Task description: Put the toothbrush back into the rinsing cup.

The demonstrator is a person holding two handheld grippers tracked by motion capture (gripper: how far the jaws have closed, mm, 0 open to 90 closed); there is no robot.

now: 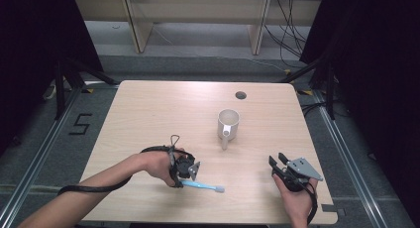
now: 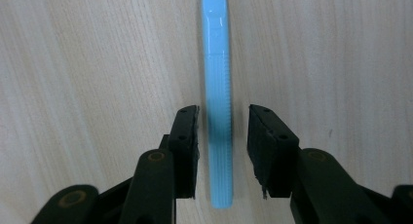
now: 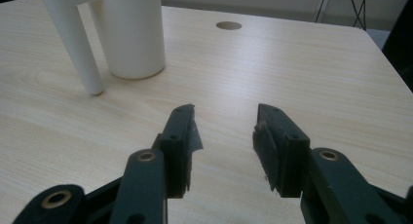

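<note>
straddling the blue toothbrush with the left hand-held gripper, near edge of the counter. jaws apart, one either side of the handle, small gaps visible both sides in the left gripper view, pads not yet pressing. nothing gripped.

key relation: toothbrush long axis runs straight between the jaws and on ahead in that view, so the squeeze comes square across the narrow ribbed handle. seen from the high view, toothbrush lies flat, roughly parallel to the near edge, bristle end toward centre-right, grip point at the butt end under the left hand-held gripper. left hand clearly the nearer one.

right hand-held gripper parked at near right, well apart from the toothbrush, jaws open on nothing, pointing toward the white mug.

mug upright mid-counter, handle facing the near side; cable hole beyond it.

readable writing: none on toothbrush or mug; a "5" marked on the floor left of the counter.

likely next: close across the handle, then lift.
</note>
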